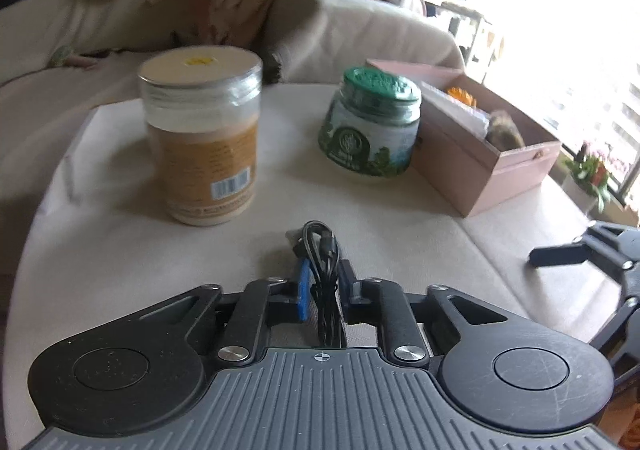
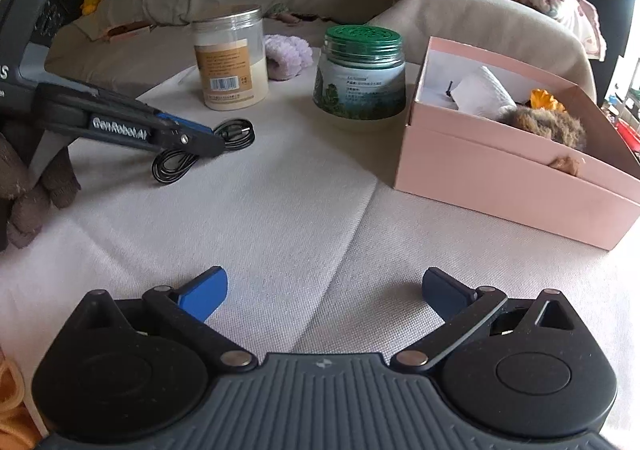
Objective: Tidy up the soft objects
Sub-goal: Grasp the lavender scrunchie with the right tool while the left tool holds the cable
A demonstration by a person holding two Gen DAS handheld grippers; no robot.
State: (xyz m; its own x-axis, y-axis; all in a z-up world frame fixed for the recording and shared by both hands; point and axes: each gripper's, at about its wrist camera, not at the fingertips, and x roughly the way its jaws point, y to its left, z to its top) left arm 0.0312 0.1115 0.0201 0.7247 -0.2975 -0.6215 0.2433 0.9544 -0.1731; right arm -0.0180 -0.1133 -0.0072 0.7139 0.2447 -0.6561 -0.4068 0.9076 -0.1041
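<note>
Meanwhile left hand-held gripper pinches one cable; right hand-held gripper gapes empty (two jars).

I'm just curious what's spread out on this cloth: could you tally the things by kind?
Jars: 2, tan-label jar, green-lid jar
Boxes: 1, pink box
Cables: 1, black cable
Fluffy items: 1, lilac scrunchie
Total: 5

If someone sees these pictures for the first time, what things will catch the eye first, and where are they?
The left gripper is shut on a coiled black cable low over the white cloth. Behind it stand a tan-labelled jar and a green-lidded jar. To their right sits an open pink box holding a brown furry toy; the right gripper waits open.
</note>
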